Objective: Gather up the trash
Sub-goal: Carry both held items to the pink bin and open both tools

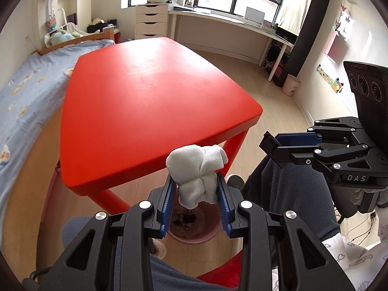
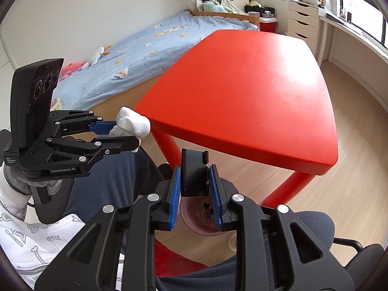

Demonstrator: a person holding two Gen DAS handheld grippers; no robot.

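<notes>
Left gripper (image 1: 197, 194): clamped on white wad (image 1: 197, 174), blue pads pressing its lower half from both sides; upper half bulging free above the fingertips.
Right gripper (image 2: 195, 181): clamped on black clip (image 2: 194, 174), pads flat against its two broad faces; top of clip standing clear of the fingertips.
Bin (image 1: 194, 230): pink, on the floor, directly under both grippers, near the table's (image 1: 155, 101) near corner leg; dark scraps inside.
Wad, handling: soft knit cloth bundled tight with a thin band, judged light and squashy; no risk of breaking, little risk of slipping against ribbed pads; best held across the banded waist, as now.
Clip, handling: stiff, smooth, thin sheet, judged light but slick; flat faces the right place for a pinch; likely to pivot if pinched near one edge.
Wad, place: above the bin's mouth, off the table, just past its near edge.
Clip, place: above the bin's rim, off the table, below its near edge.
Table: nothing on its red top in either view.
Person: seated, dark trouser legs either side of the bin.
</notes>
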